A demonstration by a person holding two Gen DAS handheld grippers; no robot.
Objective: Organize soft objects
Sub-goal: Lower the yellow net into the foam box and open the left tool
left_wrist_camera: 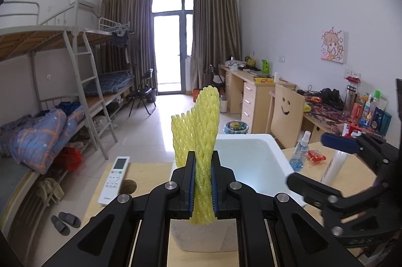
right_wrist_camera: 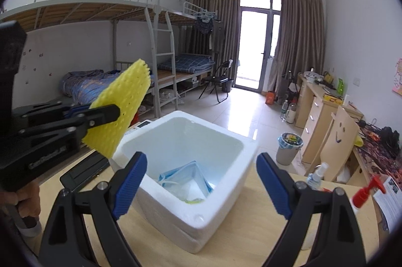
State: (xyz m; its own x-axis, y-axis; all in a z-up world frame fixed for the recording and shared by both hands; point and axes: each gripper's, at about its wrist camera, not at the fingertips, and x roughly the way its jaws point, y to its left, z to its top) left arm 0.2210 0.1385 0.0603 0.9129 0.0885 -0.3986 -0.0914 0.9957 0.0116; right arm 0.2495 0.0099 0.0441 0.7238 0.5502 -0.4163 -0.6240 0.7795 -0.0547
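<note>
My left gripper (left_wrist_camera: pixel 203 161) is shut on a yellow foam net sleeve (left_wrist_camera: pixel 201 131) and holds it upright above the table, left of the white foam box (left_wrist_camera: pixel 281 154). In the right wrist view the left gripper (right_wrist_camera: pixel 110 114) holds the sleeve (right_wrist_camera: pixel 123 106) just left of the box (right_wrist_camera: pixel 201 219). Blue face masks (right_wrist_camera: pixel 186 179) lie in the bottom of the box. My right gripper (right_wrist_camera: pixel 201 181) is open and empty, just in front of the box; it also shows in the left wrist view (left_wrist_camera: pixel 314 159).
A white remote (left_wrist_camera: pixel 114 179) lies on the wooden table (left_wrist_camera: pixel 150 171) left of the box. A spray bottle (left_wrist_camera: pixel 299 151), a red packet (left_wrist_camera: pixel 316 156) and a red-pump bottle (right_wrist_camera: pixel 369 191) stand to the right. A white block (left_wrist_camera: pixel 201 234) lies under my left gripper.
</note>
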